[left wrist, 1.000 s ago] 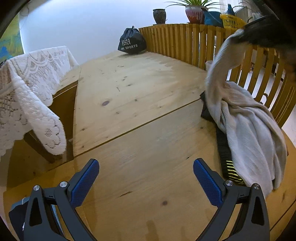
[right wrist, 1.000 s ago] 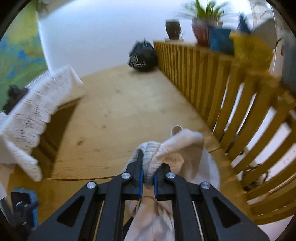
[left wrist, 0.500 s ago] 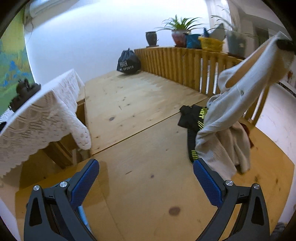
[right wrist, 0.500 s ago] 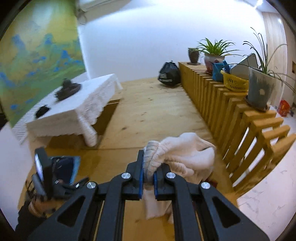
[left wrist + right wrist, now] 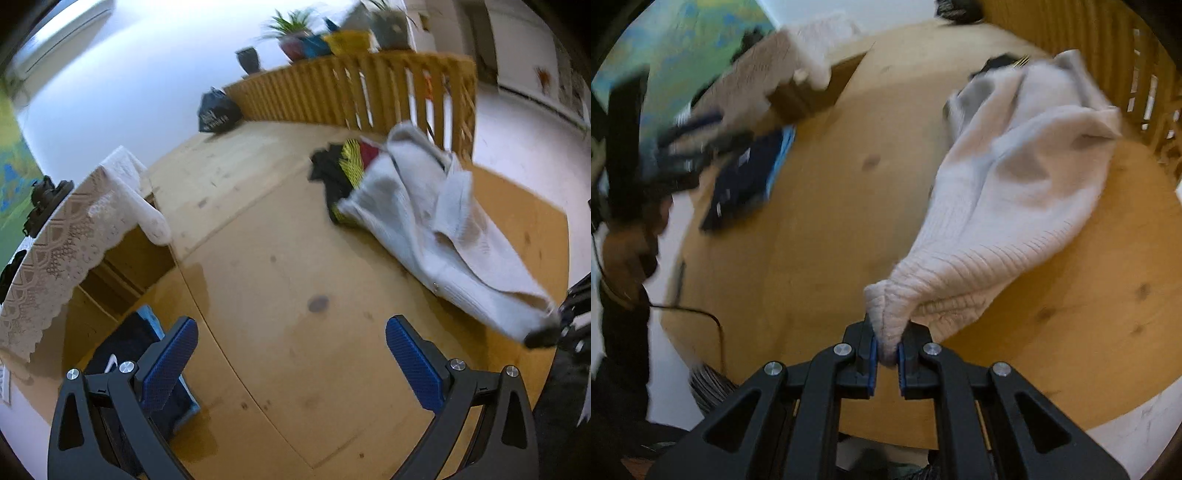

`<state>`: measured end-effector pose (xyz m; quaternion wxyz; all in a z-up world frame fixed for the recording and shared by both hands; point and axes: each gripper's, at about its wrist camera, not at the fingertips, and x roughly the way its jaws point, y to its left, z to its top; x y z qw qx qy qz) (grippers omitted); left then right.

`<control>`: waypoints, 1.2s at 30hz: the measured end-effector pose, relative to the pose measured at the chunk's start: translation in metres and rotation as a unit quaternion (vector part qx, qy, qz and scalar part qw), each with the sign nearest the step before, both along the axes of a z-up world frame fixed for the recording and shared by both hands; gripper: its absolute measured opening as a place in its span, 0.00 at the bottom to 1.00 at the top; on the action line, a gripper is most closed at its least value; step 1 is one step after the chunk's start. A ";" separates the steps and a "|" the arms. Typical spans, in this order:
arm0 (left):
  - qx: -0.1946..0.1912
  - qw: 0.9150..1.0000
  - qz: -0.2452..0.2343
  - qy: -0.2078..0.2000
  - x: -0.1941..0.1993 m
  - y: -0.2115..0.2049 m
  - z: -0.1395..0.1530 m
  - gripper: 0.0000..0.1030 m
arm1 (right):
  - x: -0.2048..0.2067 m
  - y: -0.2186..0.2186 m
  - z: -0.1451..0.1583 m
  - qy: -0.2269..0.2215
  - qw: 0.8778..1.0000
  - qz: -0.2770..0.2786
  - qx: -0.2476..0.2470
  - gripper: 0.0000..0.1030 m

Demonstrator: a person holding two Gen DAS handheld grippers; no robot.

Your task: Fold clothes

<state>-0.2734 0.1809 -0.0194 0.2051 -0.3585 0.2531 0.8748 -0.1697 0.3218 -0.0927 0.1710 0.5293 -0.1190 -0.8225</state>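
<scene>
We see the sweater (image 5: pixel 436 221) spread on the wooden platform (image 5: pixel 280 258), running from near the railing (image 5: pixel 354 92) at the far edge down toward the near right edge, where the right gripper (image 5: pixel 885 350) pinches its end. Its far part lies over a heap of other clothes (image 5: pixel 334 166) just before the railing. In the far corner, beside the railing's end, sits a bag (image 5: pixel 218 112). Pots (image 5: pixel 295 46) stand on top of the railing. At the left edge, the cloth-covered table (image 5: pixel 74 229) stands, with folded clothes (image 5: pixel 125 347) before it, behind our left gripper (image 5: pixel 291 350).
</scene>
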 end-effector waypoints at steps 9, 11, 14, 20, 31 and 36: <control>-0.011 0.998 -0.025 -0.059 0.031 0.025 -0.056 0.99 | 0.017 0.053 -0.002 -0.046 0.999 -0.002 0.011 0.33; -0.013 0.996 -0.035 -0.078 0.038 0.035 -0.069 0.99 | 0.014 0.071 0.013 -0.017 0.997 -0.011 0.079 0.48; -0.007 0.993 -0.048 -0.105 0.050 0.049 -0.086 0.99 | -0.012 0.093 0.022 0.005 0.987 -0.033 0.160 0.56; -0.009 0.991 -0.052 -0.120 0.063 0.063 -0.097 0.99 | -0.087 0.128 0.004 -0.021 0.978 -0.100 0.180 0.57; -0.016 0.987 -0.085 -0.133 0.086 0.082 -0.105 0.99 | -0.137 0.136 -0.021 -0.067 0.979 -0.115 0.156 0.57; -0.045 0.984 -0.129 -0.118 0.110 0.109 -0.115 0.99 | -0.119 0.139 -0.018 -0.061 0.980 -0.078 0.172 0.57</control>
